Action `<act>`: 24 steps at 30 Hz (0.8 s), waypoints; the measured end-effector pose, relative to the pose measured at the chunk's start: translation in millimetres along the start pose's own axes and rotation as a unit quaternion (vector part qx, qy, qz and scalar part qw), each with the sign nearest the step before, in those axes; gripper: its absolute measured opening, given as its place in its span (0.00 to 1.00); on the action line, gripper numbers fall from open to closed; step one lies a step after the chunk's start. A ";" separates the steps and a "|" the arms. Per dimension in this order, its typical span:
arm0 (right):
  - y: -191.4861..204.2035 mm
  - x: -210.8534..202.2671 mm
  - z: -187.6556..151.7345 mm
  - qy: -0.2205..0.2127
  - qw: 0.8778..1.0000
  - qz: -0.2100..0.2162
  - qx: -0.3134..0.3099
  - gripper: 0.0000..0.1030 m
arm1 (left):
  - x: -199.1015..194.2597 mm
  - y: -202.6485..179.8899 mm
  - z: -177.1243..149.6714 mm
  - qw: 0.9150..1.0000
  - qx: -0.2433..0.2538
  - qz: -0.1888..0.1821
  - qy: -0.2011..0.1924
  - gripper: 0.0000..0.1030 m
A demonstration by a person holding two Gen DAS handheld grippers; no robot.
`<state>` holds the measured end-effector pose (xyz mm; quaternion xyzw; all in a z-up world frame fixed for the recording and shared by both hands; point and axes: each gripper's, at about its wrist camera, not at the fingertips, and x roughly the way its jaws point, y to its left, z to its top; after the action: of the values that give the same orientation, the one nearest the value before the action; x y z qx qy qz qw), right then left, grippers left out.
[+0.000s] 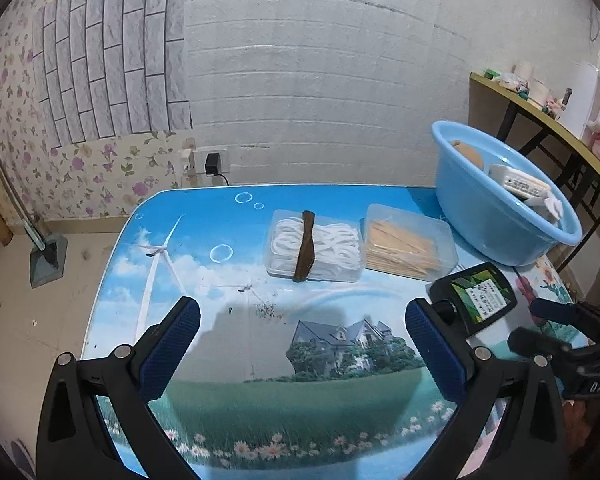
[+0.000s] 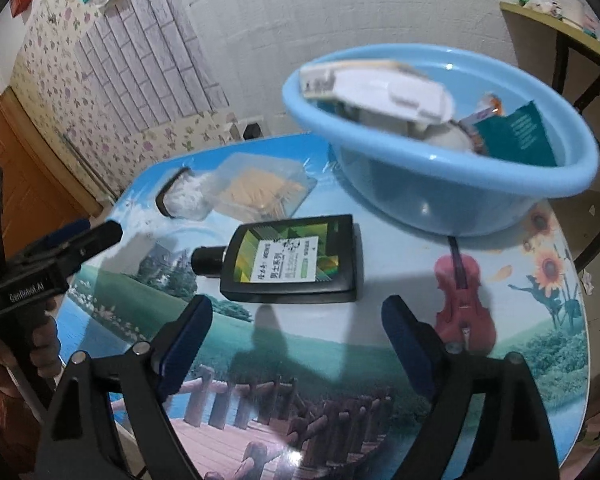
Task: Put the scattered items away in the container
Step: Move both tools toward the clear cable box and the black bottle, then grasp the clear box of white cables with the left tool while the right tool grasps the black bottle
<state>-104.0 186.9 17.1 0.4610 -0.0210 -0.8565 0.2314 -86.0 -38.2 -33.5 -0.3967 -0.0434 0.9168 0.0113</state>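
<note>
A flat black bottle [image 2: 296,258] with a green label lies on the picture-printed table [image 2: 340,360], cap to the left. My right gripper [image 2: 296,312] is open just short of it, nothing between its fingers. Behind the bottle stands the blue basin [image 2: 440,184], holding a white box, a teal packet and other items. A clear box of toothpicks [image 1: 408,246] and a clear box of white cord with a brown band [image 1: 314,250] sit mid-table. My left gripper [image 1: 302,316] hangs open and empty in front of those boxes. The bottle [image 1: 478,298] lies past its right finger, next to the right gripper [image 1: 524,323].
The basin [image 1: 500,200] stands at the table's far right corner. A side table [image 1: 540,116] with a white kettle is behind it. Bare floor [image 1: 40,320] drops off past the table's left edge. A hand [image 2: 40,344] holds the left gripper [image 2: 100,227].
</note>
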 end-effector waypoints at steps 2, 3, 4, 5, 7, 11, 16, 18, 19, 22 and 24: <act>3.1 3.3 0.1 0.002 1.000 -0.003 -0.007 0.85 | 7.2 0.8 3.1 1.000 -0.003 0.002 0.005 1.00; 3.7 5.1 1.0 0.002 1.000 -0.006 -0.009 0.85 | 12.1 0.9 5.2 1.000 -0.005 0.000 0.007 1.00; 3.0 7.4 1.5 0.003 1.000 -0.007 -0.011 0.85 | 15.7 0.2 6.4 1.000 -0.004 -0.001 0.009 1.00; 2.9 9.4 2.2 0.004 1.000 -0.008 -0.012 0.85 | 18.9 -0.9 7.3 1.000 -0.001 -0.001 0.011 1.00; 2.7 15.2 4.0 0.008 1.000 -0.007 -0.012 0.85 | 27.7 -4.3 9.8 1.000 0.011 -0.003 0.016 1.00; 3.2 25.3 4.8 0.022 1.000 -0.012 -0.016 0.85 | 43.8 -8.7 13.4 0.999 0.028 0.001 0.025 1.00; 5.8 33.9 6.6 0.030 0.999 -0.016 -0.032 0.85 | 61.7 -13.3 19.7 0.998 0.048 0.013 0.033 1.00; 6.0 35.5 8.6 0.031 0.999 -0.015 -0.032 0.85 | 68.1 -14.3 22.3 0.998 0.053 0.016 0.037 1.00; 6.6 36.3 9.7 0.033 0.999 -0.014 -0.032 0.85 | 70.6 -14.7 23.3 0.998 0.056 0.017 0.039 1.00; 8.7 37.4 11.8 0.034 0.999 -0.011 -0.035 0.85 | 77.4 -17.1 25.7 0.997 0.065 0.018 0.044 1.00; 10.6 38.9 13.6 0.035 0.999 -0.006 -0.034 0.86 | 82.0 -19.1 27.5 0.996 0.069 0.018 0.047 1.00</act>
<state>-129.1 158.8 -2.8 0.4830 0.0192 -0.8411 0.2427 -162.5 -16.5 -72.7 -0.4380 0.0271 0.8982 0.0244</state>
